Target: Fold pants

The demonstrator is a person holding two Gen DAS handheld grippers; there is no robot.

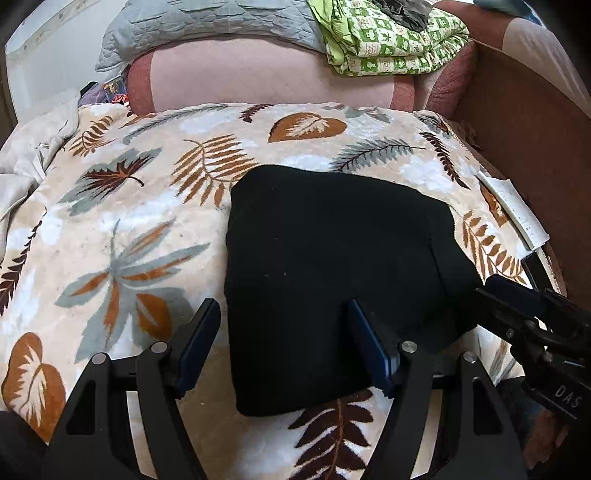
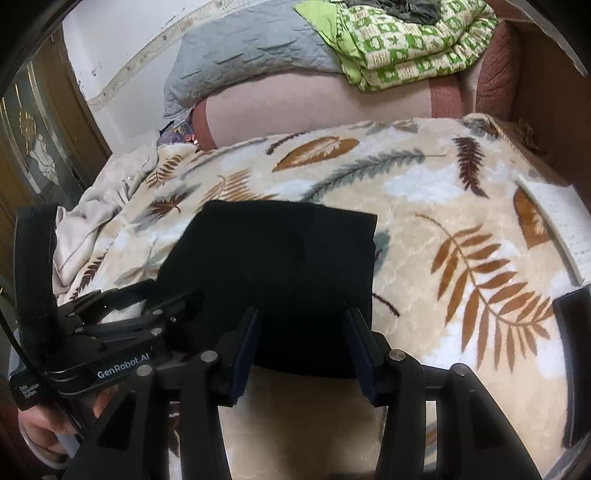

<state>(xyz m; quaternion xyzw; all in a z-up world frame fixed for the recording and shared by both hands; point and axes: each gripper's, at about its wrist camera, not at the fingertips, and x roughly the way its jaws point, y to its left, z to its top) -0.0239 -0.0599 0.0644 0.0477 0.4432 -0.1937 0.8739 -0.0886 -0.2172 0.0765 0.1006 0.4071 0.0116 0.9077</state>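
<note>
The black pants (image 1: 332, 280) lie folded into a compact, almost square bundle on the leaf-patterned blanket (image 1: 140, 229) that covers the bed. The bundle sits near the front edge of the blanket, a little to the right of the middle in the left wrist view.

The left hand-held gripper (image 1: 284, 343) is released: its two blue-padded fingers stand wide apart. One finger is over the blanket just beside the left edge of the pants, the other is over the black cloth. Whether the pads touch the fabric I cannot tell.

The right hand-held gripper (image 2: 301, 347) is also released, with its fingers apart above the near edge of the pants (image 2: 273, 266), and nothing is between them. In the left wrist view this gripper (image 1: 495, 291) shows at the right side of the bundle.

Behind the blanket there is a pink cushion (image 1: 266, 77), with a grey quilted cover (image 1: 207, 26) and a green patterned cloth (image 1: 391, 40) on top of it. A white strip (image 1: 513, 210) lies at the right edge of the blanket.
</note>
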